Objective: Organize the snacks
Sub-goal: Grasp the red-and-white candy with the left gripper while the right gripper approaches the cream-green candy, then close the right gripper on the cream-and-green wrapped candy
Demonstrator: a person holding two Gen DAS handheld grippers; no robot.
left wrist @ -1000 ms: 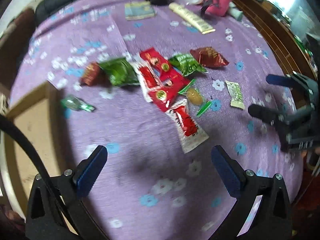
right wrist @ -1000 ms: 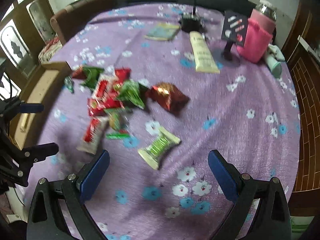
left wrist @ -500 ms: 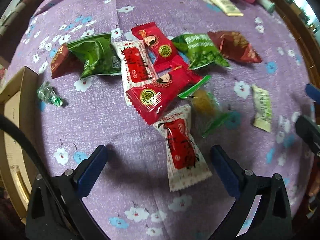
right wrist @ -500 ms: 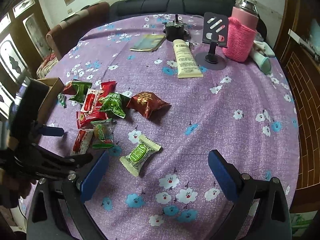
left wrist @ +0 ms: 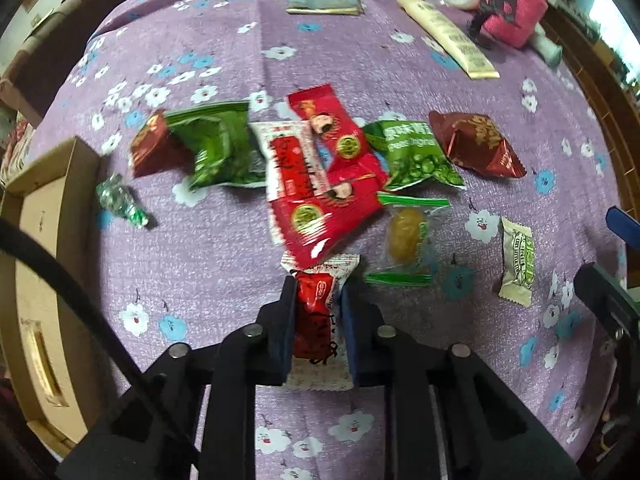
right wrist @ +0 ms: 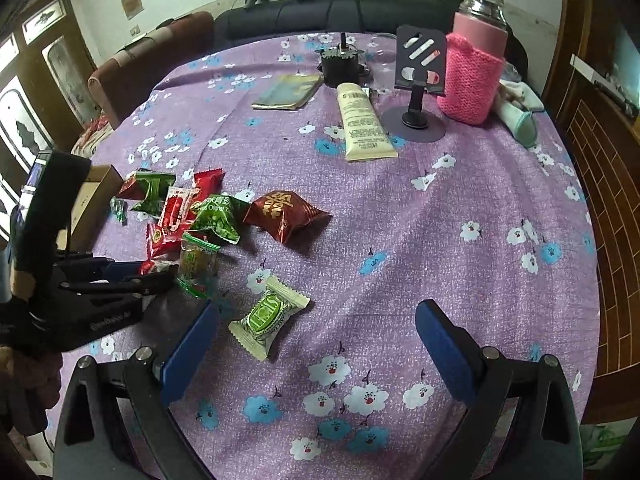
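Left tongs closed across the middle of a red-and-white snack packet at the near edge of the snack pile on the desk, presumably for transfer to the cardboard box. Right tongs wide open, empty, near the green-and-cream candy.

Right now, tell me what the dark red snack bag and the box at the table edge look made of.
Dark red snack bag: glossy metallic foil or plastic film, judging by its sharp creases and glints. Box: plain matte cardboard, tan, with a cut handle slot.
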